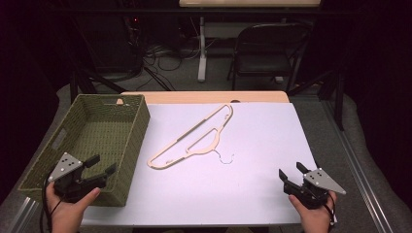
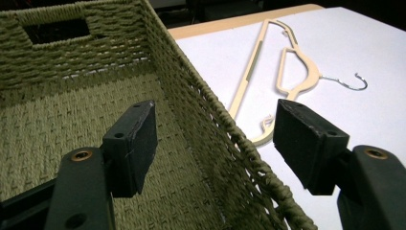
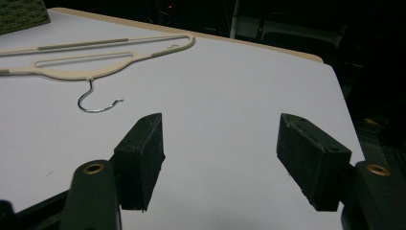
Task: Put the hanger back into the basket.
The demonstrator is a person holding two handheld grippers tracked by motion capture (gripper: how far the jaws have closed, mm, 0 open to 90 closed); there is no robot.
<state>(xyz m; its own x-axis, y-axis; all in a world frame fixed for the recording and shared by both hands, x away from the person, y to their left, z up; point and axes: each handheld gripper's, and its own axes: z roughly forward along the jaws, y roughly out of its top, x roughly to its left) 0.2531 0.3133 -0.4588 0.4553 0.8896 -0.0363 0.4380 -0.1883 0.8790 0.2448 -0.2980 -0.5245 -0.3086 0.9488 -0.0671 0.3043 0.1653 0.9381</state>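
Hanger [image 1: 192,141] lies flat on the table [image 1: 252,194]; both claws [image 1: 99,167] [image 1: 290,173] gape empty, so pinch its thin bar squarely.

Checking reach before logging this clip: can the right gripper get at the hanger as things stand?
Probably yes. The right gripper is open, and bare white tabletop lies between it and the hanger, whose metal hook points toward it.

Dark room — folding chair [image 1: 269,48] behind
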